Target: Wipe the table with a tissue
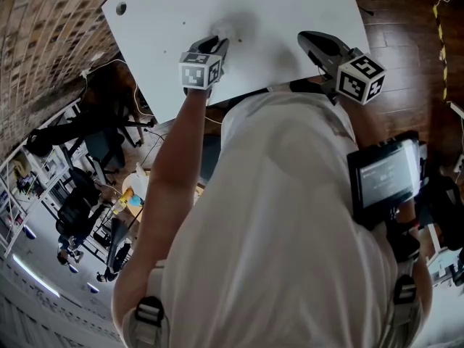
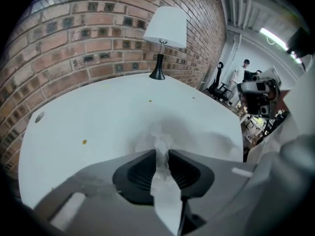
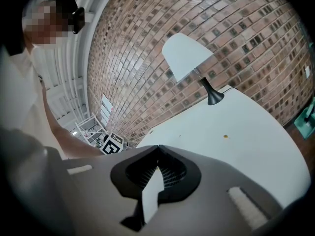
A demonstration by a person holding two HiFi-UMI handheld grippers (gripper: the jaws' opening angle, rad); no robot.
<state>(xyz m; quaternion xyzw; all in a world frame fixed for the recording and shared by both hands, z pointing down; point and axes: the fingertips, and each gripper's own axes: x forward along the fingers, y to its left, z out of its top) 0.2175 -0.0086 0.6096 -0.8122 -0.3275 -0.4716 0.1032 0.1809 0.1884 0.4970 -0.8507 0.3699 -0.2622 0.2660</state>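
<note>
The tissue [image 2: 158,142] sits on the white surface [image 2: 98,112], well short of the lamp [image 2: 165,38] and near the edge farthest from it. It is bunched into a narrow, crumpled strip. One end stands in the slit between the jaws of the left hand-held gripper [image 2: 160,154], and the other end fans out on the surface. Those jaws are a narrow gap apart with the strip between them, and the pads do not look pressed on it, so the hold seems loose at best.

The right hand-held gripper [image 3: 157,148] is closed with nothing in it. It hangs over the same far edge, off to the lamp's right as its own view shows.

The strip's long axis follows the line the left hand-held gripper points along, and its loose end points roughly toward the lamp.

The main risk is that a stroke begun with this slack hold leaves the tissue behind. The bare jaw tips would then drag on the surface. A bunch this narrow also covers little, so the brown speck [image 2: 84,142] to the lamp's left could easily be missed. A snagged tissue might tear.
</note>
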